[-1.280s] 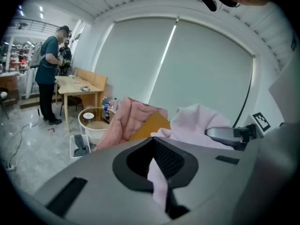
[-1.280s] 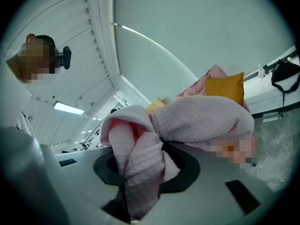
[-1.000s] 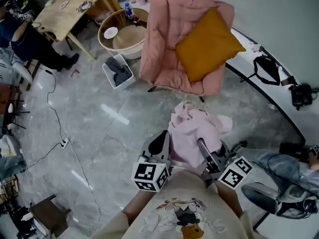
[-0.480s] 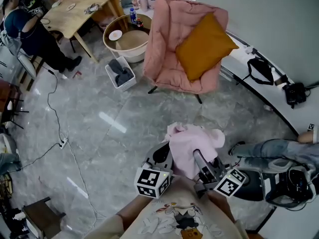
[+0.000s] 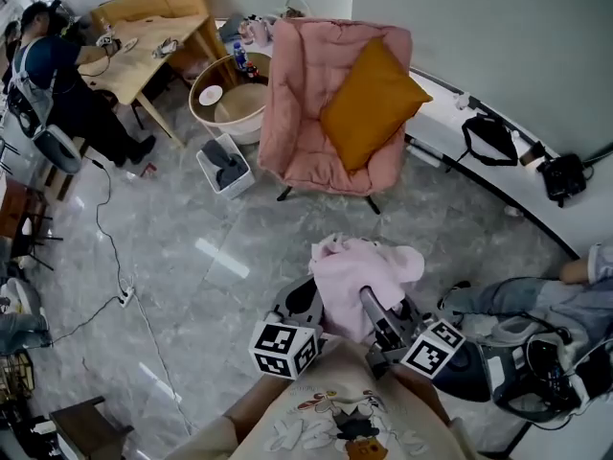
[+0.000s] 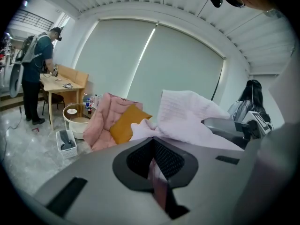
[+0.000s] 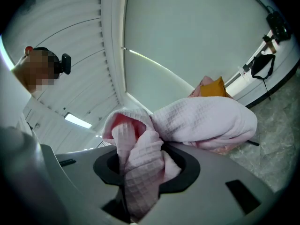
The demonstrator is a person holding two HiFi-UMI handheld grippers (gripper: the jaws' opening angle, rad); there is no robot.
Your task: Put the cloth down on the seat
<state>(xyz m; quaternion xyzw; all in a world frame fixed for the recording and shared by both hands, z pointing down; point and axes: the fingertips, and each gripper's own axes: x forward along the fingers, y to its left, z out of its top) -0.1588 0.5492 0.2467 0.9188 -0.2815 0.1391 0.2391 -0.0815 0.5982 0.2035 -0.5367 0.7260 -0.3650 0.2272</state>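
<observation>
Grey floor lies before the chair at upper centre; left claw and right claw each clamp the cloth, bunched at lower centre, probably for carrying to the seat.

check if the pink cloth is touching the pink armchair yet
Apart. The head view shows the cloth held over bare floor, with a clear stretch of floor between it and the armchair.

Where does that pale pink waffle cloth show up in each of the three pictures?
Head view: pale pink waffle-weave cloth, low centre.
Left gripper view: cloth, centre right, above the jaws.
Right gripper view: cloth, centre, bunched between the jaws.
Shared landmark: mustard-orange square cushion on the pink padded armchair.
</observation>
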